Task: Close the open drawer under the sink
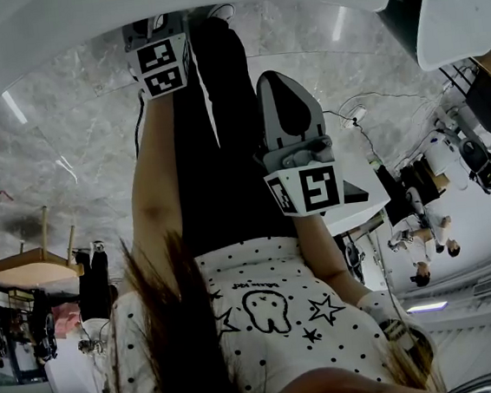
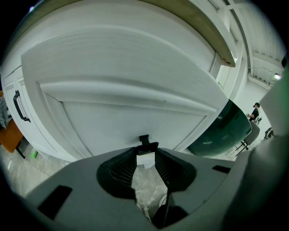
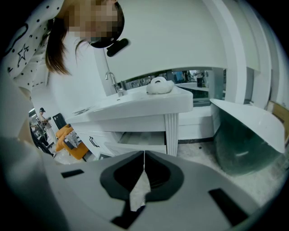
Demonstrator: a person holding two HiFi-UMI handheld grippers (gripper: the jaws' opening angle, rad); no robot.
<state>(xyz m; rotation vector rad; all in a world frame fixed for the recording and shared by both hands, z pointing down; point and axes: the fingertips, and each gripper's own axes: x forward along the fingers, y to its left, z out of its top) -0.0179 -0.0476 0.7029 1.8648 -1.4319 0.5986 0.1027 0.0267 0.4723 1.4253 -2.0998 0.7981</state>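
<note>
Facing the open drawer (image 3: 137, 138), right gripper (image 3: 144, 153) well short.

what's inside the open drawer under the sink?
Drawer: only pale inner walls show, nothing visible in it; its own front and the right tongs hide the bottom.

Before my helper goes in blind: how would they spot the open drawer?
Find the white sink counter with the faucet. Just beneath it, left of the fluted column, sits the drawer. It alone is pulled out, its inside showing; the black-handled front beside it is flush.
</note>
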